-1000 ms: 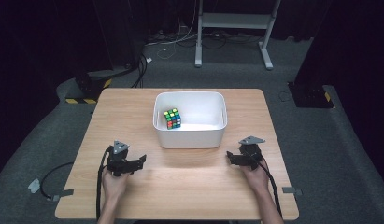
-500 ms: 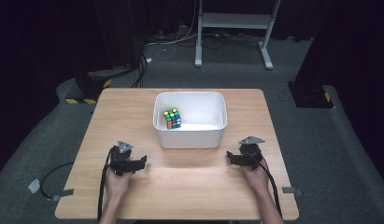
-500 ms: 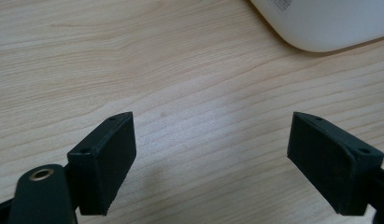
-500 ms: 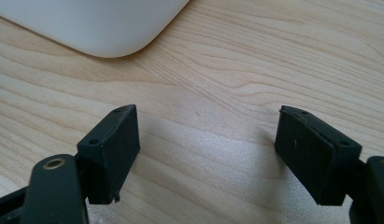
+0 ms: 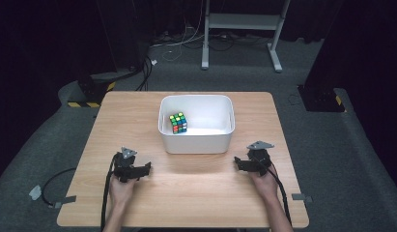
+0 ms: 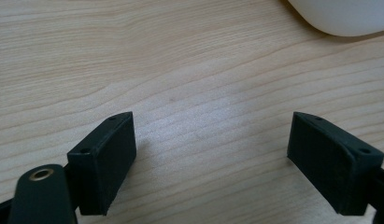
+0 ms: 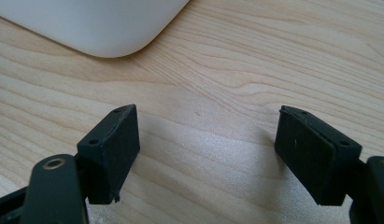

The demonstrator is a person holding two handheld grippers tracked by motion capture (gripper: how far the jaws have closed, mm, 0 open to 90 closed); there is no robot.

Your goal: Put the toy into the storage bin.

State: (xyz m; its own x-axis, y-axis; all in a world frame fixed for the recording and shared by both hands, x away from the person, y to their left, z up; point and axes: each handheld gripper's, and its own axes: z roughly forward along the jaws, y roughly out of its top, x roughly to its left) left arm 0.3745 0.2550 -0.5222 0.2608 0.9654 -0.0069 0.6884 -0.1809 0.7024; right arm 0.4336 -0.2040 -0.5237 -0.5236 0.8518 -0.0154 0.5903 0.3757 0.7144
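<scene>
**Both grippers resting open, cube sitting in the tub**

We are looking down at the wooden tabletop, with a white tub standing a little beyond its middle; we are taking that tub as our landmark. On the floor well beyond the tub, a white metal stand is rising among loose cables.

On the near side of the tub and off to its left, we are holding the left gripper low over the bare wood, apart from the tub wall. In the left gripper view its fingers are standing wide apart with only wood grain between them, gripping nothing, and a rounded corner of the tub is showing at the upper right.

Near the tub's near right corner, we are holding the right gripper the same way. In the right gripper view its fingers are spread wide and empty, the tub's corner lying ahead at the upper left.

The colourful puzzle cube is sitting inside the tub, on its floor, toward its left wall.
</scene>
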